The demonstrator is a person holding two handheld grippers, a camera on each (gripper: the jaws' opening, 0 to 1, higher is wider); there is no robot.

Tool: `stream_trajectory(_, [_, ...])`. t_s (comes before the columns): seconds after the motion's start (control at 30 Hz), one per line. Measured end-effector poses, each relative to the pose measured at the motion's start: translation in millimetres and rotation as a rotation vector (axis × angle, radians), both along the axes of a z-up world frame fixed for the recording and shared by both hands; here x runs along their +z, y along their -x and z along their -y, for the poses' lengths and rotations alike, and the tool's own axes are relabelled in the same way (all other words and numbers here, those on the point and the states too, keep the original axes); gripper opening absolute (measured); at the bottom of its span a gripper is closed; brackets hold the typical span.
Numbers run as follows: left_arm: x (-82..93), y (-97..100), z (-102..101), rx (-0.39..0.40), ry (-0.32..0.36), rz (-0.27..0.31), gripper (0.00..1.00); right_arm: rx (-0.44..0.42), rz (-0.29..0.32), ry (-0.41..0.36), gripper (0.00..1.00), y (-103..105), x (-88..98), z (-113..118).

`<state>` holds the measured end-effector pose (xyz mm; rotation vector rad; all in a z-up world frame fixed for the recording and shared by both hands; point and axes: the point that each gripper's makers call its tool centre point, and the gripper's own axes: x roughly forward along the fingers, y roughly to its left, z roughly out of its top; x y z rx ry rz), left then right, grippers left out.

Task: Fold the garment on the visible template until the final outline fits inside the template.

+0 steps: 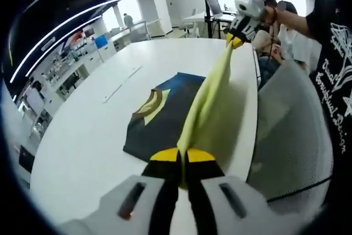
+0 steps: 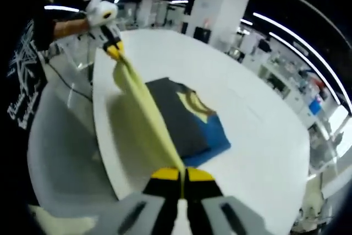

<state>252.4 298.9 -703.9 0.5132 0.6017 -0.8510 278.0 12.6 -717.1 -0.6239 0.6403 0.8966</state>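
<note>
Garment (image 1: pixel 206 100) stretched between left gripper (image 1: pixel 182 160) and right gripper (image 1: pixel 235 41), above the template (image 1: pixel 159 116) lying on the table (image 1: pixel 82 147).

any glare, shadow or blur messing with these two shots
Left gripper view: ceiling strips glare on the white table; the stretched yellow garment casts a soft shadow; fisheye bends the edges. Right gripper view: darker, background slightly blurred, garment shadow falls beside the dark blue folded cloth.

The right gripper (image 2: pixel 182 175) and left gripper (image 2: pixel 114 51) stretch a yellow garment (image 2: pixel 144 115) taut above the dark template (image 2: pixel 179 116).
</note>
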Motion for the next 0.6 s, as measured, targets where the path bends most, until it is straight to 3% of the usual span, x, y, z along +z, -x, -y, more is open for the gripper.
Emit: stream_trajectory(0.6, [10.3,-69.0,-5,0.021,0.01,0.096,0.0,-0.043,0.141,0.01,0.0,-70,16.9,-6])
